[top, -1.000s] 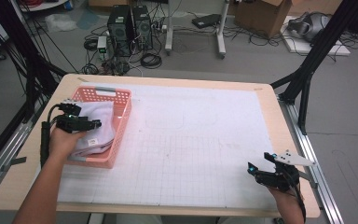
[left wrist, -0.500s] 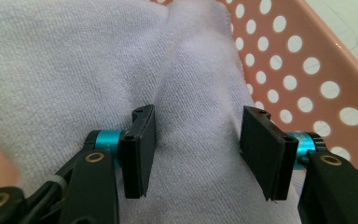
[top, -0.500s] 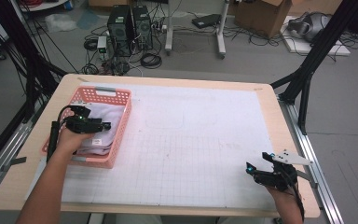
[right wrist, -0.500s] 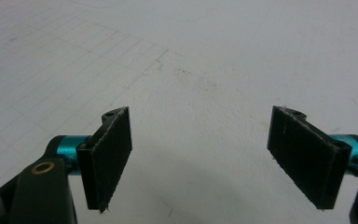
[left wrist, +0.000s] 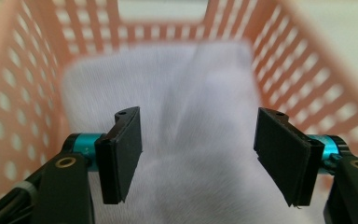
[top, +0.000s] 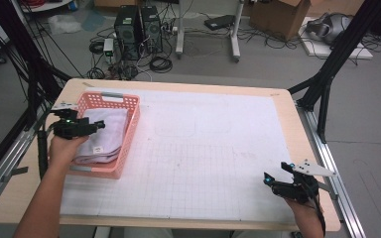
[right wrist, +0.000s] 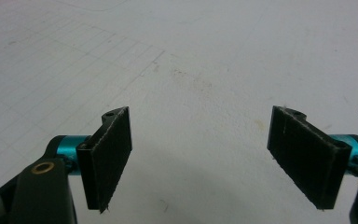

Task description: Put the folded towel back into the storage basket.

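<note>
now that your left gripper (left wrist: 198, 156) has just spread its fingers wide off the folded white towel (top: 101, 136) in the pink plastic basket (top: 129, 134), with nothing gripped, the placing looks done.

Lab: computer towers (top: 138, 26), cable tangle (top: 129, 64) on floor, gridded table mat (top: 203, 148).

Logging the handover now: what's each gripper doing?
Left gripper: open above the white towel in the basket, just been opening.
Right gripper: open, empty.
</note>
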Demonstrator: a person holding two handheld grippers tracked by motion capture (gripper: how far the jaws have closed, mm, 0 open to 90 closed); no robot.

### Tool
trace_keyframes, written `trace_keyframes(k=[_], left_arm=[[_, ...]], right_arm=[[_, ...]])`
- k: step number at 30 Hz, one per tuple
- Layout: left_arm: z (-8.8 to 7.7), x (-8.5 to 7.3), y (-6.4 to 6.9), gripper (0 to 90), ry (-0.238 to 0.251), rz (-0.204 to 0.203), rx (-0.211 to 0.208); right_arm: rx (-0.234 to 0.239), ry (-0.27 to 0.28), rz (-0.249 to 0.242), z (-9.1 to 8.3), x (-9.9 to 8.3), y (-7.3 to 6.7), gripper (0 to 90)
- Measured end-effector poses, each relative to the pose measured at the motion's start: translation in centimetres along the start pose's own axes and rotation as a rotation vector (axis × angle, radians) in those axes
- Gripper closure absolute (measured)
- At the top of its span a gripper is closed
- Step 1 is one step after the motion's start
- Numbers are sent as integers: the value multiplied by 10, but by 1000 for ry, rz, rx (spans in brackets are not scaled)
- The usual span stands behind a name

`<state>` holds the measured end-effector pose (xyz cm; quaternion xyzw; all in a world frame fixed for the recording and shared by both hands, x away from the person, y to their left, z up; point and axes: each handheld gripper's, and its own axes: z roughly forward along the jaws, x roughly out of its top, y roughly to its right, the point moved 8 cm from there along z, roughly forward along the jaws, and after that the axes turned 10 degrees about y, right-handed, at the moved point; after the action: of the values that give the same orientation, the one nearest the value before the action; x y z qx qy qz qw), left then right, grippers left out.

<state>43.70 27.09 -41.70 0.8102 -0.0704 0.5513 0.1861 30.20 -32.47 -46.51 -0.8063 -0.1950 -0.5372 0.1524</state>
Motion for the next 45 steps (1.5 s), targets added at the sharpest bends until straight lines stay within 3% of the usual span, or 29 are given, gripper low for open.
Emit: trace_keyframes(k=[5, 11, 18, 23, 25, 30, 32, 34, 39, 45], left_arm=[[-24, 23, 16, 219, 199, -13, -76], [-40, 30, 46, 184, 304, 5, -181], [-43, 25, 94, 189, 325, 76, -266], [-44, 21, 130, 191, 336, 94, -338], [-43, 16, 148, 191, 332, 124, -365], [-38, 2, 183, 194, 319, 154, -427], [-33, -8, 193, 196, 299, 171, -435], [-29, -14, 201, 197, 289, 158, -450], [-26, -24, 216, 198, 288, 167, -471], [-23, -46, 232, 206, 252, 199, -503]], right_arm=[[2, 4, -5, 1, 2, -1, 206], [7, 7, -14, 2, 3, -3, 206], [16, 17, -8, -1, 5, -4, 205], [27, 21, -13, 0, 5, -4, 204], [31, 20, -12, 0, 5, -5, 204], [35, 27, -9, 1, 6, -5, 202], [35, 28, -14, 1, 8, -6, 197], [38, 33, -17, 3, 10, -7, 196], [51, 32, -26, 7, 11, -12, 195], [47, 38, -31, 3, 12, -15, 193]])
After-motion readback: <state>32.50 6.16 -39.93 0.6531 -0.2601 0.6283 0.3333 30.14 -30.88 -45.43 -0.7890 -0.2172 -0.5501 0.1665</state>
